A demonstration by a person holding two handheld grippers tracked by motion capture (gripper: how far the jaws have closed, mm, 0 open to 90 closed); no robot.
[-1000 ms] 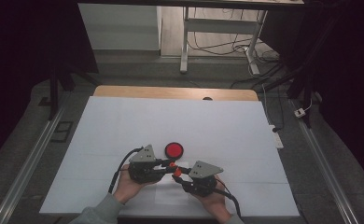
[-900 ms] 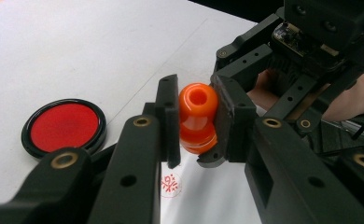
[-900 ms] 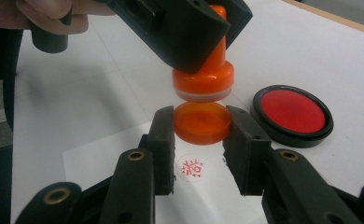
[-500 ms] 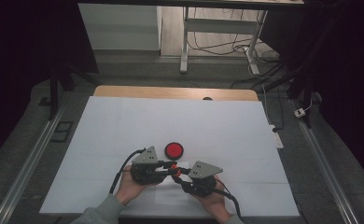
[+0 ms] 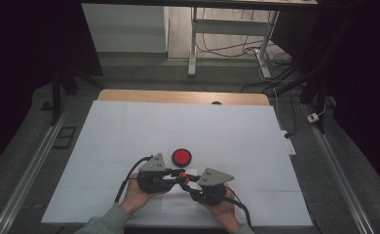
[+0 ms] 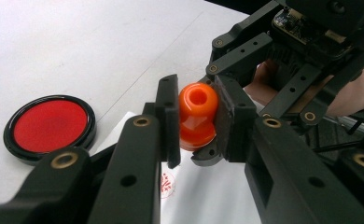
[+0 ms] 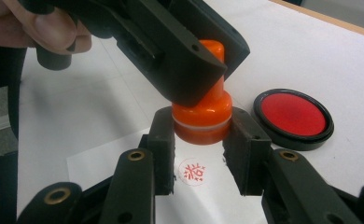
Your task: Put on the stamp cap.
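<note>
Both our tongs grip one orange stamp point(image 7: 202, 112): the left tongs point(image 6: 196, 119) pinch its knobbed handle, the right tongs point(image 7: 202, 140) clamp its wide base. The stamp hangs just above a white paper slip point(image 7: 124, 163), where a round red imprint point(image 7: 192, 172) already shows, so stamping looks done and setting the stamp down remains. A red ink pad point(image 7: 293, 116) sits just beside the stamp on the white surface point(image 5: 129, 131)
</note>
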